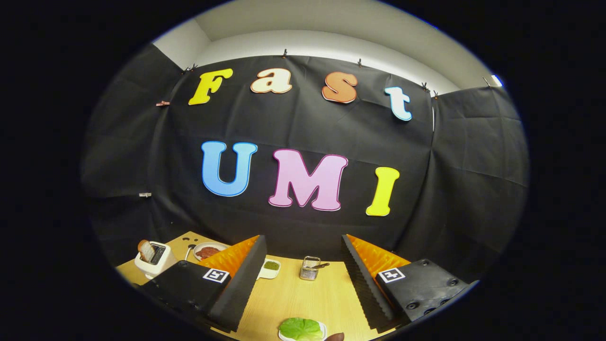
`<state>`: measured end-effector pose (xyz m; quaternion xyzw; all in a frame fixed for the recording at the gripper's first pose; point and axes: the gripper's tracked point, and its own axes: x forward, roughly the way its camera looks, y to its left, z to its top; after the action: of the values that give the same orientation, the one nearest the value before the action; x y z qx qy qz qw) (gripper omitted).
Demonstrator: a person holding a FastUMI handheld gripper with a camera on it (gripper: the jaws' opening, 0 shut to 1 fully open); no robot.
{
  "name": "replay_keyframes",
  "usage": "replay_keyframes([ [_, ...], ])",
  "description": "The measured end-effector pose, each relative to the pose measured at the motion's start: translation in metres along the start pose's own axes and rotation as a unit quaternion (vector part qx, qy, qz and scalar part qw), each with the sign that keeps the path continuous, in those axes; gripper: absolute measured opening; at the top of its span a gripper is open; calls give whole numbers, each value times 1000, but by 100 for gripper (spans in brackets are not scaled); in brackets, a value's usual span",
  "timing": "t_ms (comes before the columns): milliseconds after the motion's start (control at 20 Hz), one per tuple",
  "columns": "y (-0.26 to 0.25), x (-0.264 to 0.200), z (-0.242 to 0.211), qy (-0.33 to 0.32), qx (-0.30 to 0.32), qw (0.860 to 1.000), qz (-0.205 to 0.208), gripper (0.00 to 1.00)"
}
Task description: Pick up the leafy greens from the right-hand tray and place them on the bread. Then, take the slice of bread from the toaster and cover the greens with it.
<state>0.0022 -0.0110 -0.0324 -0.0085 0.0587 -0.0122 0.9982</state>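
My gripper (303, 239) is open, its two fingers spread wide with nothing between them. It is held above the wooden table (293, 298). Low between the fingers, close to me, the leafy greens (300, 328) lie on a white tray (323, 328). Beyond the left finger stands a white toaster (154, 259) with a slice of bread (145, 249) sticking up from its slot. Behind the toaster, a white plate (208, 246) holds something reddish-brown that I cannot make out.
A small white dish with something green (271, 266) and a small metal holder (310, 268) sit on the table beyond the fingers. A dark brown object (335, 337) lies right of the greens tray. The black cloth wall rises just behind the table.
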Motion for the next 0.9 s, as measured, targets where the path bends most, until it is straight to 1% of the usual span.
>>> replay_keyframes([
  [100,0,1,-8,6,-4,1000,30,97],
  [200,1,1,-28,21,0,997,71,97],
  [350,-1,-1,-74,58,9,990,126,97],
  [450,-4,-6,-115,89,9,984,152,97],
  [600,-8,-9,-182,139,-11,975,172,97],
  [750,-7,-12,-249,190,-45,962,190,96],
  [850,-4,-14,-289,224,-49,953,198,93],
  [900,-4,-12,-308,240,-47,949,198,90],
])
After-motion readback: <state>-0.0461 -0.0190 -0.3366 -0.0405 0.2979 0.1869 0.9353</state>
